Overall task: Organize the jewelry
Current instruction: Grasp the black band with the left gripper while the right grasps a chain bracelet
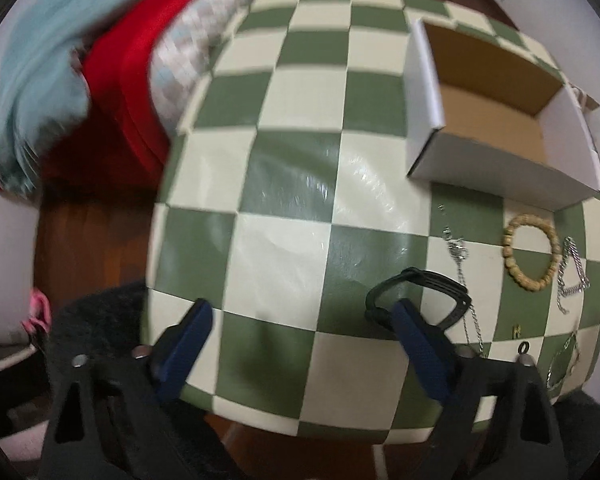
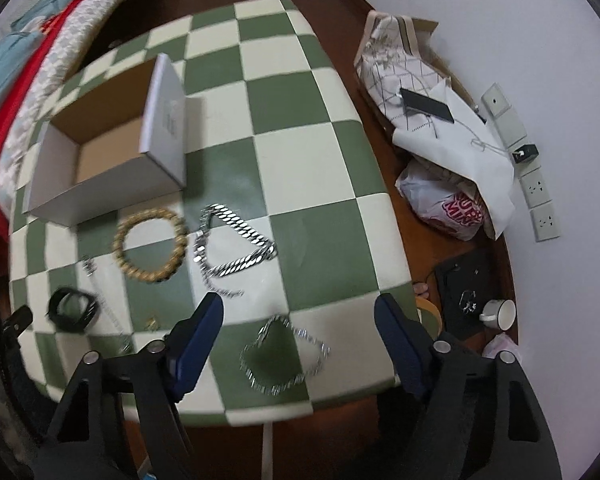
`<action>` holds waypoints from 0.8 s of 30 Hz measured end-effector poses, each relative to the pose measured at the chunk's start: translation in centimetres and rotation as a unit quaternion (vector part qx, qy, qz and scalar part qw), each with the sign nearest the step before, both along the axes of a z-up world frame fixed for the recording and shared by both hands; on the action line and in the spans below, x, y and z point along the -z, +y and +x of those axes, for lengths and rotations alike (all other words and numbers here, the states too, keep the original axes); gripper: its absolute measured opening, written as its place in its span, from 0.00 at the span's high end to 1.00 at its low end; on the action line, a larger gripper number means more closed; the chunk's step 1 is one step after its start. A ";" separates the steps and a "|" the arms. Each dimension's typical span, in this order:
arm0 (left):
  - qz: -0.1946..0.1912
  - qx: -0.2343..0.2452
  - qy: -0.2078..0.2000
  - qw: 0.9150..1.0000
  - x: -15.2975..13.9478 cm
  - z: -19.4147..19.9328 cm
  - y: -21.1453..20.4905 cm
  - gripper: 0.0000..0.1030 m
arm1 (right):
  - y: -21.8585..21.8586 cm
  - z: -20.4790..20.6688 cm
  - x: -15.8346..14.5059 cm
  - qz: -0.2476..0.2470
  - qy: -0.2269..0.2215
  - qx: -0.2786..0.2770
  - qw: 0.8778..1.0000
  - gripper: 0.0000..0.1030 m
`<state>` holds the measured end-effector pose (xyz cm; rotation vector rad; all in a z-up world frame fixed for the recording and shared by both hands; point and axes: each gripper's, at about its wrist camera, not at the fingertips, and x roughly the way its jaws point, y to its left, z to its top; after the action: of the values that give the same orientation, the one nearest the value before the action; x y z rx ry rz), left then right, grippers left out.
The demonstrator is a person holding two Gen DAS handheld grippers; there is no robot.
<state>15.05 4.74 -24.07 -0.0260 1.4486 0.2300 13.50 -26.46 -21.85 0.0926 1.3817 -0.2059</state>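
Observation:
On the green and cream checkered table [image 1: 284,240] stands an open white cardboard box [image 1: 424,92], empty inside. In front of it lie a wooden bead bracelet [image 1: 507,250], a black bangle [image 1: 436,280], thin silver chains [image 1: 572,276] and small gold pieces [image 1: 516,332]. My left gripper [image 1: 302,312] hangs open over bare table, its right finger just in front of the bangle. In the right wrist view the box [image 2: 166,120], bead bracelet [image 2: 140,273], thick silver chain [image 2: 240,226] and bangle [image 2: 70,326] show. My right gripper [image 2: 299,304] is open above a fine silver bracelet [image 2: 300,332].
Folded red, blue and patterned bedding [image 1: 132,60] borders the table's far left. On the wooden floor to the right lie bags [image 2: 452,208], a dark phone [image 2: 426,105], a black tray [image 2: 466,292] and a white cup [image 2: 500,314]. The table's near edge is close below both grippers.

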 end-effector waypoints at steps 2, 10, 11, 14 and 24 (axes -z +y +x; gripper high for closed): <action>-0.021 -0.010 0.014 1.000 1.1 0.5 0.6 0.21 | -0.2 0.8 1.3 0.002 0.005 0.004 1.000 0.28; -0.063 0.008 0.041 0.997 3.8 1.7 -0.3 0.54 | -0.2 3.3 4.9 0.006 0.021 0.002 1.000 0.28; -0.070 0.012 0.038 0.997 3.9 1.8 -0.5 0.66 | -0.1 3.6 5.2 0.004 0.022 -0.001 1.000 0.28; -0.047 0.034 0.024 0.998 3.5 2.0 -1.2 0.85 | 0.5 4.1 6.2 0.001 0.027 -0.009 1.000 0.33; -0.002 0.058 0.007 0.998 3.3 1.9 -1.1 0.85 | 3.0 3.6 6.2 -0.007 -0.009 -0.043 0.999 0.92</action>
<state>16.98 3.64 -27.33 0.0577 1.4599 0.1327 17.11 -23.44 -28.03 0.0226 1.3631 -0.1431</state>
